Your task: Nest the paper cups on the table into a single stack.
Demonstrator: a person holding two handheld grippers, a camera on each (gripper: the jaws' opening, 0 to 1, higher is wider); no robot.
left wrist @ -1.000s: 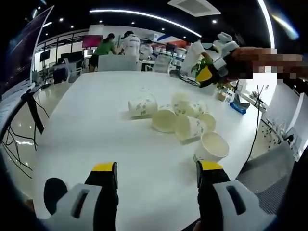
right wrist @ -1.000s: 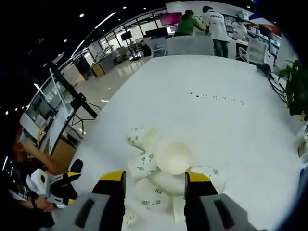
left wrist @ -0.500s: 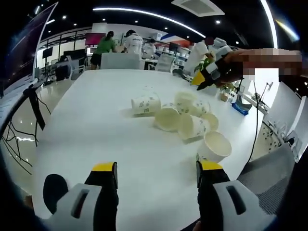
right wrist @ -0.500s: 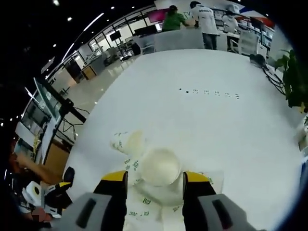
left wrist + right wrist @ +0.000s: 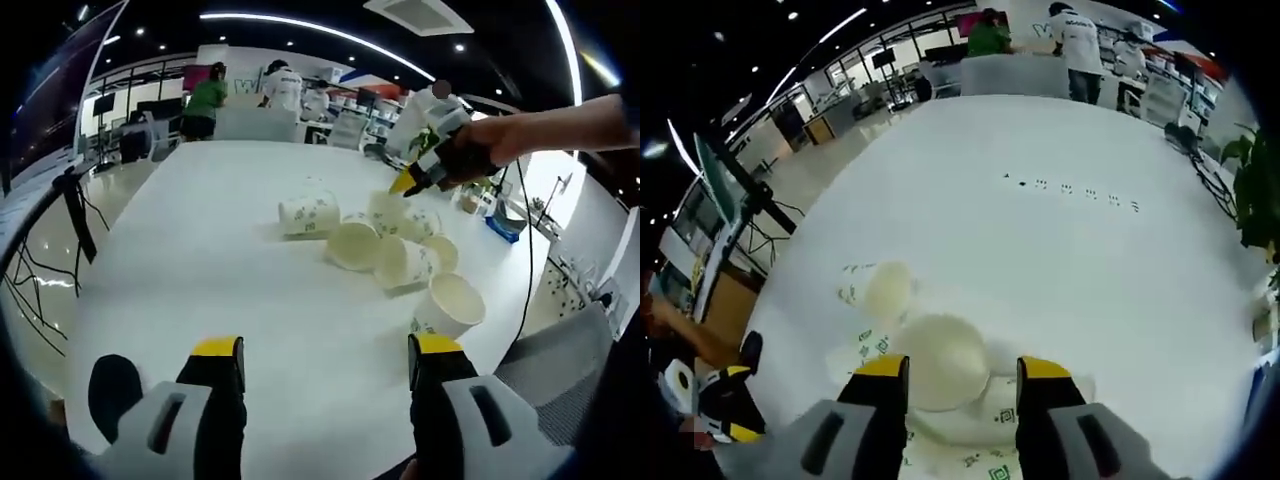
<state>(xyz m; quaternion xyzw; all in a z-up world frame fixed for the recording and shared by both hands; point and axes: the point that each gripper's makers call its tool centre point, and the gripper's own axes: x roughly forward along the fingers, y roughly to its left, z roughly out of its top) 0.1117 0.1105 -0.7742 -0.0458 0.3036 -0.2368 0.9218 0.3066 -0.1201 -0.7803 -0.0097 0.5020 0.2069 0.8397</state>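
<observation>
The paper cups lie scattered in a loose cluster on the white table, most tipped on their sides, one upright cup nearest the edge; none looks nested, so the stacking seems barely begun; the right gripper hangs spread over one cup's base, not yet clamped; the left gripper waits well back, jaws apart and empty.

L view far, R view close over cups
</observation>
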